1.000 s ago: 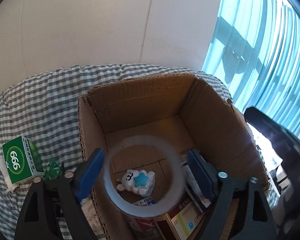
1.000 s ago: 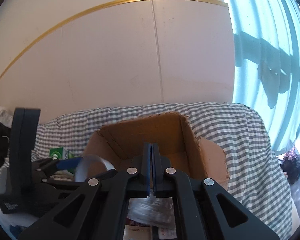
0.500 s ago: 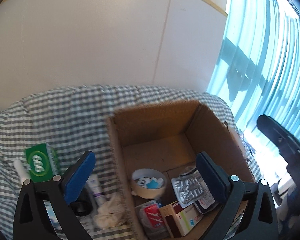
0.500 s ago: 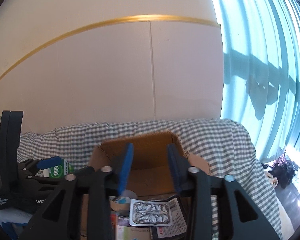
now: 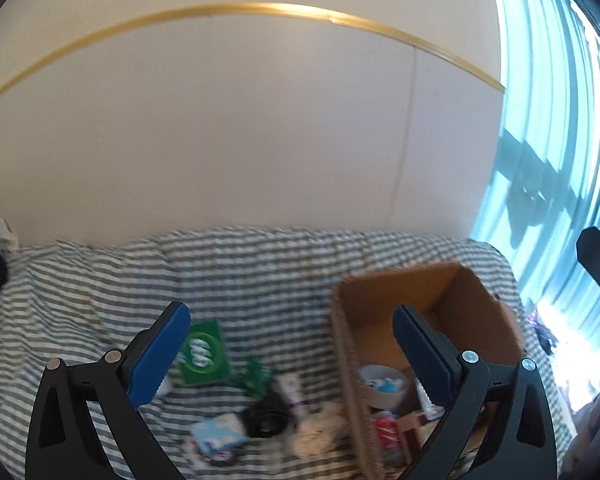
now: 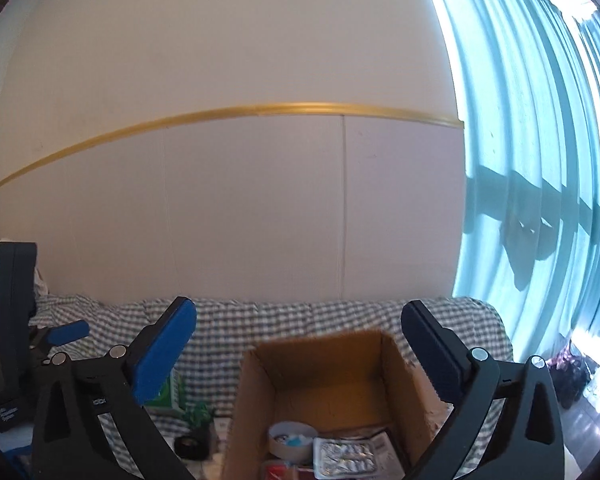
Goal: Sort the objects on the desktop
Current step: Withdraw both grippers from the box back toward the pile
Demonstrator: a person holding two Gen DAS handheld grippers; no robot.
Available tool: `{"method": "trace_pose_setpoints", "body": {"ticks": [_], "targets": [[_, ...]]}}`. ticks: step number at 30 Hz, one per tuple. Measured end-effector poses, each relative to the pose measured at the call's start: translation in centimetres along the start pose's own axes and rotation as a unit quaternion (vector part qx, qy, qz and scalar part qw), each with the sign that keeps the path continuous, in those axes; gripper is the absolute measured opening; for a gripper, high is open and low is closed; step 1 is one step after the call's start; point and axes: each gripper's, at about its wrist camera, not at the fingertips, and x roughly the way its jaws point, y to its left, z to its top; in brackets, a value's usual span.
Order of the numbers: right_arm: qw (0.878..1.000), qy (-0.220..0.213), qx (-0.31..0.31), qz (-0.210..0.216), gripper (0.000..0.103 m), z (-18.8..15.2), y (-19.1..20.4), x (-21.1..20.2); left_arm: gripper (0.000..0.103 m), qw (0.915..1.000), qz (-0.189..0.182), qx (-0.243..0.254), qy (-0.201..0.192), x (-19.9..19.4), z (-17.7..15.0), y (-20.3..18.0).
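My left gripper point(image 5: 290, 312) is open and empty above the checked cloth. Below it lie a green box point(image 5: 202, 352), a white tube point(image 5: 292, 394), a black roll point(image 5: 266, 420), a pale blue packet point(image 5: 220, 436) and a beige crumpled wad point(image 5: 320, 428). My right gripper point(image 6: 298, 308) hangs over the cardboard box point(image 6: 320, 376); its jaws are opening with nothing between them. Inside the box rest a tape roll point(image 6: 292, 436), a silver blister pack point(image 6: 346, 456) and a red item point(image 5: 386, 436).
A small green plant-like piece point(image 6: 198, 416) sits beside the green box point(image 6: 168, 396). The left gripper's blue pad point(image 6: 64, 332) shows at the left edge of the right wrist view. A white wall stands behind the table, with a teal curtain point(image 6: 540, 200) to the right.
The left gripper let go of the tape roll, which now lies in the box, then rose and swung left. The right gripper opened, dropped the blister pack into the box and lifted.
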Motion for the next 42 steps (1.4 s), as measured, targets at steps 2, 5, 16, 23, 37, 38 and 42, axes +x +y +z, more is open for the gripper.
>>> {"method": "trace_pose_setpoints", "body": {"ticks": [2,5,16,23,37,38,42], "targets": [[1.0,-0.004,0.001,0.003,0.103,0.5,0.8,0.1,0.103,0.9998,0.014,0.0,-0.014,-1.0,0.4,1.3],[1.0,-0.01,-0.002,0.003,0.103,1.2,2.2,0.4,0.103,0.9992,0.029,-0.002,-0.028,-2.0,0.9,3.4],[0.999,-0.017,-0.009,0.031,0.103,2.0,7.0,3.0,0.103,0.9958,0.074,-0.011,-0.053,-2.6,1.5,9.9],[0.997,0.005,-0.062,0.051,0.103,-1.0,11.6,4.6,0.103,0.9958,0.085,-0.033,-0.009,0.7,-0.2,13.8],[0.987,0.09,-0.097,0.085,0.103,-9.5,15.4,9.7,0.1,0.994,0.1,-0.009,0.042,7.7,-6.1,17.4],[0.987,0.097,-0.097,0.087,0.103,-9.9,15.4,10.1,0.1,0.9942,0.098,-0.008,0.045,8.1,-6.3,17.5],[0.983,0.125,-0.094,0.094,0.103,-12.3,15.8,11.2,0.099,0.9934,0.094,-0.009,0.065,9.9,-7.5,18.0]]}}
